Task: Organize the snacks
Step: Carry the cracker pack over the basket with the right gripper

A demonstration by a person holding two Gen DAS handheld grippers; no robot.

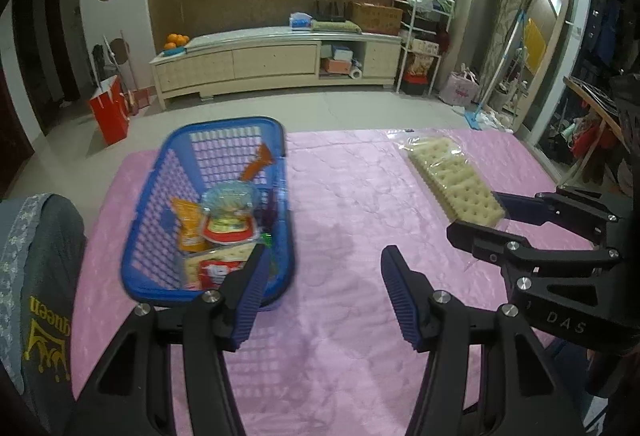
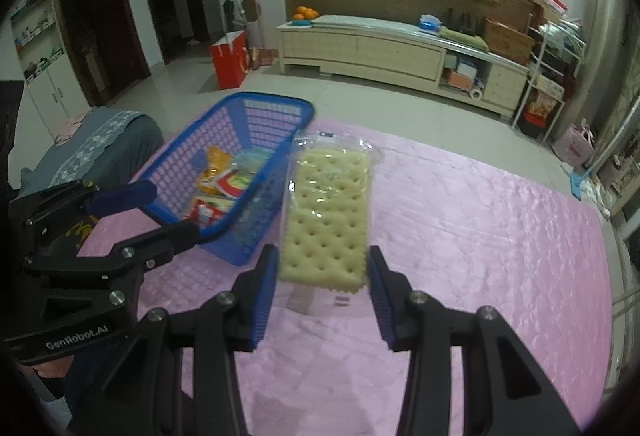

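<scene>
A blue plastic basket (image 1: 152,220) stands on the pink cloth at the left, with several snack packs (image 1: 224,228) inside. My left gripper (image 1: 326,296) is open beside the basket's near right corner, with only cloth showing between its pads. A clear pack of pale square crackers (image 2: 324,212) points away from me, just right of the basket (image 2: 256,116). My right gripper (image 2: 324,276) is shut on its near end, a blue pad against each long side. In the left wrist view the cracker pack (image 1: 452,176) sticks out from the right gripper (image 1: 476,214). The left gripper (image 2: 176,212) shows at the basket's near corner.
The pink quilted cloth (image 1: 340,196) covers the table, and its far edge lies just beyond the basket. A grey cushion with gold lettering (image 1: 40,276) sits at the left edge. On the floor beyond stand a red bag (image 2: 230,60) and a long low cabinet (image 2: 380,48).
</scene>
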